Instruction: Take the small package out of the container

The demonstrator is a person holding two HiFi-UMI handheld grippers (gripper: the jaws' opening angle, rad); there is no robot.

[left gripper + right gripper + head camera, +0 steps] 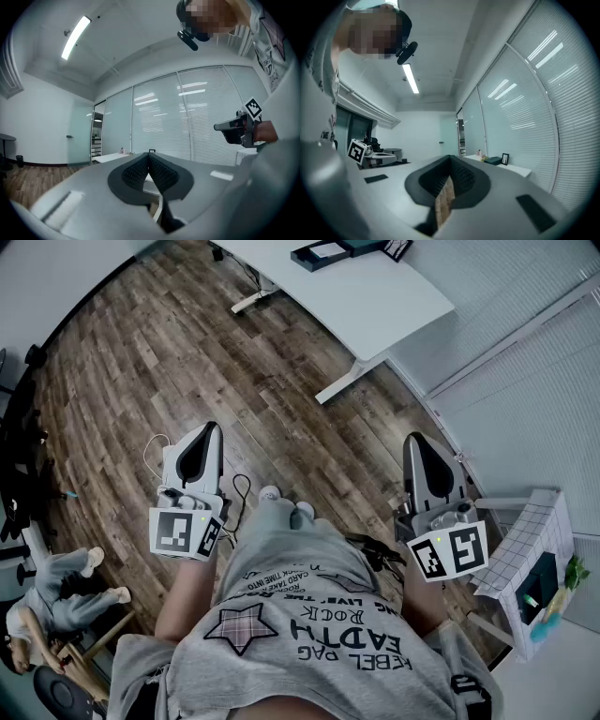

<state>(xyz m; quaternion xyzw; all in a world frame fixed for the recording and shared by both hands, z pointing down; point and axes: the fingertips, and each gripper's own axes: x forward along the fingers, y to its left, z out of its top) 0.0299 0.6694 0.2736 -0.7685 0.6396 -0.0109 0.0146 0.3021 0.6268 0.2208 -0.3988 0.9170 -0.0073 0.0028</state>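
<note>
Wood-plank floor fills the head view, and the person stands on it with the left gripper (207,430) and the right gripper (418,441) held level at the waist, well apart from each other. The white counter (375,306) lies far ahead, well out of reach, with a dark open box (323,254) at its far edge. That box may be the container, but I cannot tell, and no small package can be made out in it. A white gridded box (534,540) sits beside the person's right.

The left gripper view shows its jaws closed tip to tip, with nothing between them.

The right gripper view shows its jaws closed as well, and empty; only floor shows through the slit below the pads.

The step in hand looks like the approach. It would go best by walking to the counter first, picking one gripper, and spreading its jaws before lowering them into the container.
</note>
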